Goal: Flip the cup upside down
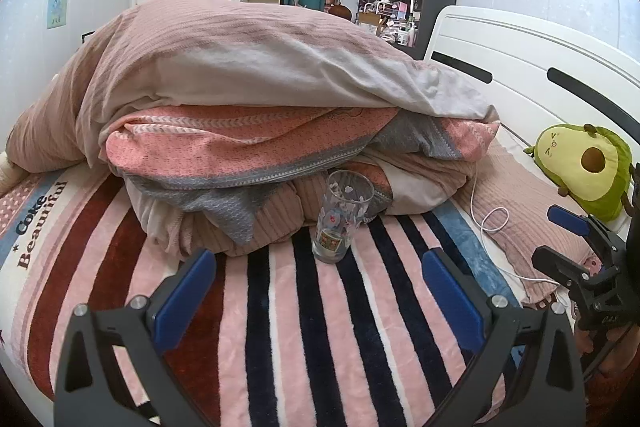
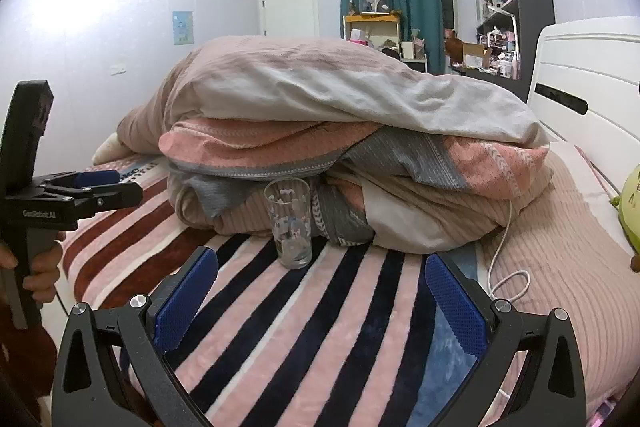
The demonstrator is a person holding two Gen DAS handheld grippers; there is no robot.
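A clear glass cup (image 1: 341, 217) with printed flowers stands upright, mouth up, on the striped blanket (image 1: 304, 327) of a bed. It also shows in the right wrist view (image 2: 290, 223). My left gripper (image 1: 320, 291) is open and empty, its blue pads a short way in front of the cup. My right gripper (image 2: 322, 297) is open and empty, also short of the cup, which sits a little left of its centre. The right gripper shows at the right edge of the left wrist view (image 1: 576, 247); the left gripper shows at the left edge of the right wrist view (image 2: 92, 187).
A big pile of folded quilts (image 1: 260, 115) lies just behind the cup. A white charging cable (image 1: 486, 227) runs on the pink cover to the right. An avocado plush toy (image 1: 584, 167) sits by the white headboard (image 1: 520, 59).
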